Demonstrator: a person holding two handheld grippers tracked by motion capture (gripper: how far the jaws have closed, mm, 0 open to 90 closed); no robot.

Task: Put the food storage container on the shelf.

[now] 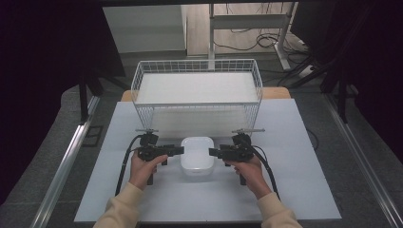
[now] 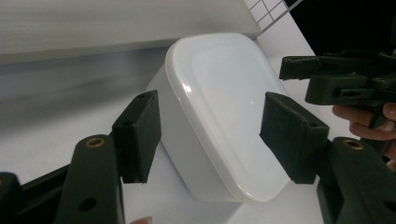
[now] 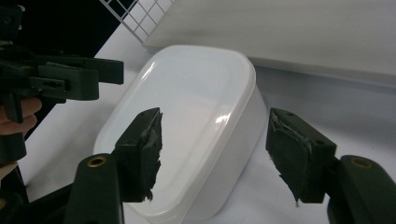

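Observation:
A white lidded plastic box sits at the middle of the white table. My left gripper is level at the box's left side and my right gripper at its right side, their tips pointing at each other. In the left gripper view the box lies between the open jaws of the left gripper, with gaps at both pads. In the right gripper view the box likewise lies between the spread jaws of the right gripper, untouched.
A white wire basket with a pale flat bottom stands just behind the box, at the table's far edge. Metal rails run along both sides of the table. Black curtains hang left and right.

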